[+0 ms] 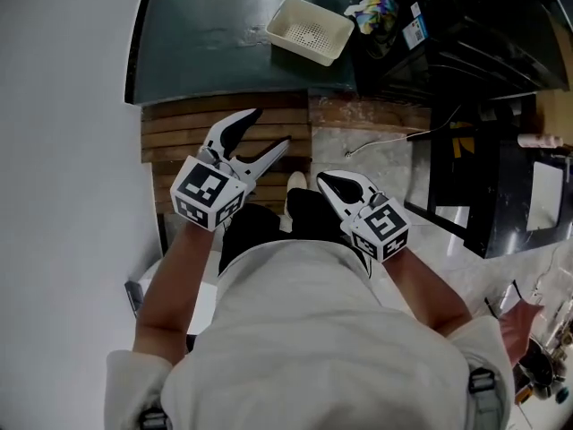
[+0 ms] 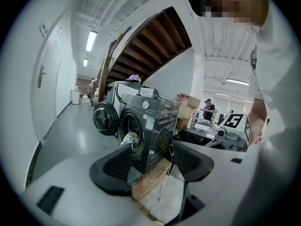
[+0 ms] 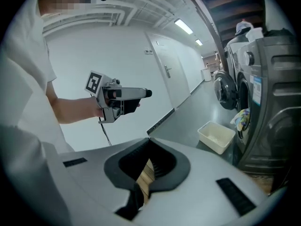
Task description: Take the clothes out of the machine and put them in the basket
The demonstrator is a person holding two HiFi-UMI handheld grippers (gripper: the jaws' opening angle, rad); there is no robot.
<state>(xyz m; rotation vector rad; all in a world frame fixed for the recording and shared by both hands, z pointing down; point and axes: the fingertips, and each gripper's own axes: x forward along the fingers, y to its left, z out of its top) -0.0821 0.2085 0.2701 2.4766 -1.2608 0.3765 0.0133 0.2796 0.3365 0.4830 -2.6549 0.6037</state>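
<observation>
A dark grey washing machine [image 2: 149, 126] stands ahead with its round door [image 2: 104, 119] swung open. A colourful piece of clothing [image 2: 130, 138] hangs out of the drum opening; it also shows as clothing [image 1: 373, 11] in the head view and clothing [image 3: 241, 118] in the right gripper view. The white plastic basket [image 1: 310, 30] sits empty on the floor in front of the machine, basket [image 3: 216, 136]. My left gripper [image 1: 269, 131] is open and empty, well short of the machine. My right gripper [image 1: 326, 181] beside it has its tips touching, with nothing held.
A wooden slatted platform [image 1: 179, 137] and a stone slab with a loose cable [image 1: 380, 141] lie under the grippers. A white wall [image 1: 63, 150] runs along the left. More machines [image 3: 225, 88] line the corridor. A black shelf unit [image 1: 501, 177] stands at the right.
</observation>
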